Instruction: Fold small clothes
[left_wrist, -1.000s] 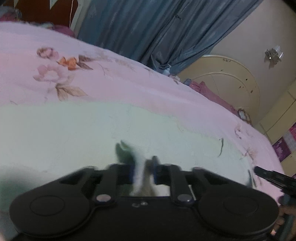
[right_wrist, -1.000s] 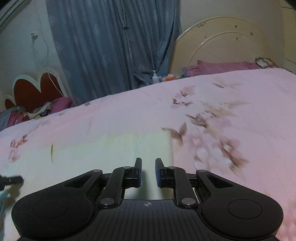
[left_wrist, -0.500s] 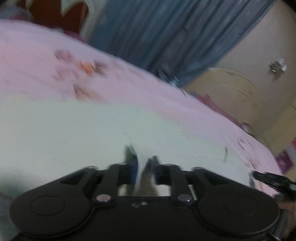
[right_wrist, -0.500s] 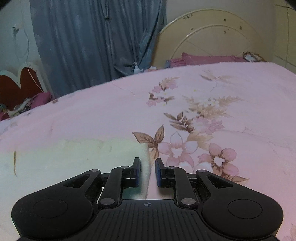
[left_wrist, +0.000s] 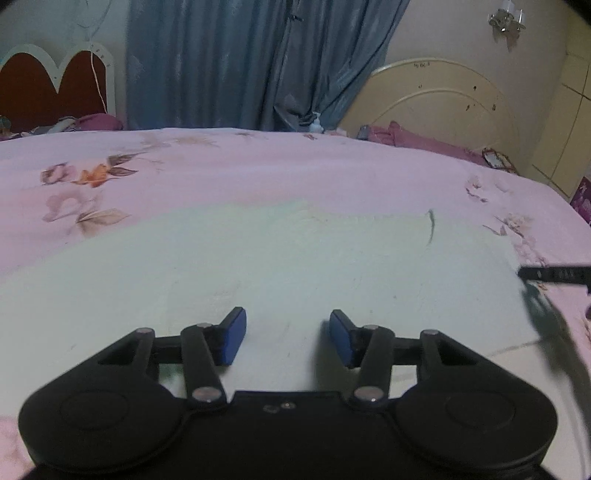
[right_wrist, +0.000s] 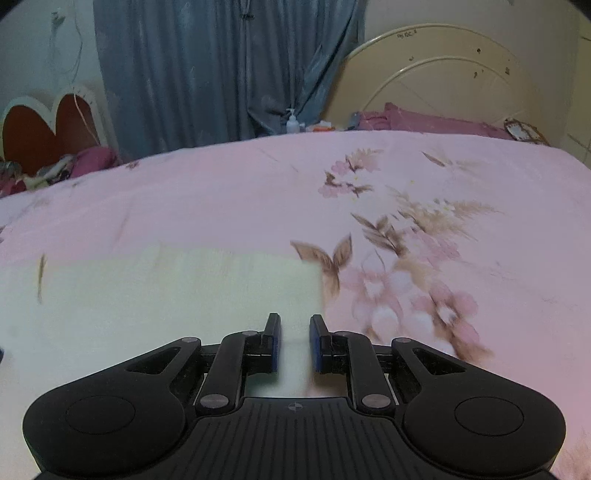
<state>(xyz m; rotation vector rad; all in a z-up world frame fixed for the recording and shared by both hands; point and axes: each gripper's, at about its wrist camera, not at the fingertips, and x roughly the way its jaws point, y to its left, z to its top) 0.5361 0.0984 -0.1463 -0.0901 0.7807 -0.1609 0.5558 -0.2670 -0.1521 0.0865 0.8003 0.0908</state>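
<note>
A pale cream cloth (left_wrist: 295, 266) lies flat on the pink floral bedsheet (left_wrist: 258, 166). My left gripper (left_wrist: 287, 334) is open just above the cloth, with nothing between its blue pads. In the right wrist view the same cloth (right_wrist: 166, 295) fills the lower left. My right gripper (right_wrist: 293, 341) hovers over the cloth's right edge with a narrow gap between its pads; cloth shows in the gap, but whether the pads pinch it is unclear. The right gripper's tip (left_wrist: 550, 275) also shows at the far right of the left wrist view.
The bedsheet (right_wrist: 406, 184) stretches far right and back. A cream headboard (right_wrist: 436, 74), pink pillows (right_wrist: 424, 120), a blue curtain (right_wrist: 221, 66) and a pump bottle (right_wrist: 291, 123) stand behind. A red heart-shaped headboard (left_wrist: 51, 85) stands at the back left.
My left gripper has let go of the cloth fold it held and opened wide; the cloth now lies flat. My right gripper has shifted back left over the cloth's right edge.
</note>
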